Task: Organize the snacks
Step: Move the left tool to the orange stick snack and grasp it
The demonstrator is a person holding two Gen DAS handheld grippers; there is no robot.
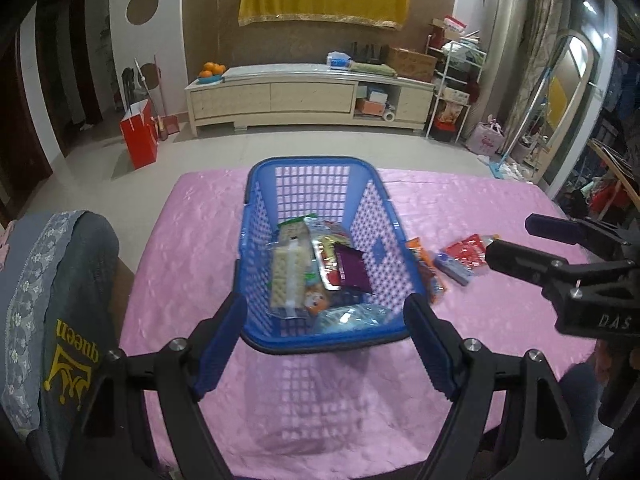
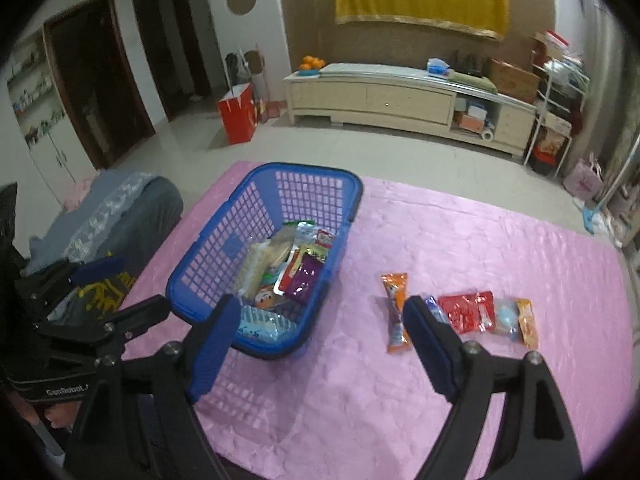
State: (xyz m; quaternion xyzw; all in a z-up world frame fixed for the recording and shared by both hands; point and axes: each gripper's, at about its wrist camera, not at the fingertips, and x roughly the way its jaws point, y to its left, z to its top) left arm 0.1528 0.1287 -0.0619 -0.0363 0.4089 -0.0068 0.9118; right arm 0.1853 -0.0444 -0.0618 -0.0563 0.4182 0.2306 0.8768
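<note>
Left gripper [image 1: 325, 344] jaws wide, empty, poised above near rim of blue basket [image 1: 256, 200]. Right gripper [image 2: 316, 346] likewise wide, nothing held. Packets already piled in basket. Remaining snacks [image 2: 466, 312] lie ahead-right of right gripper on pink cloth [image 2: 480, 240], likely awaiting pickup.

The grey cloth [image 1: 76, 320] draped left of the left gripper [image 1: 326, 346] carries the yellow word "queen" beside a crown emblem. The right gripper [image 1: 516, 246], off to its right, bears "DAS". In the right wrist view, the left gripper's body reads "GenRobot". Snack wrapper print is illegible.
</note>
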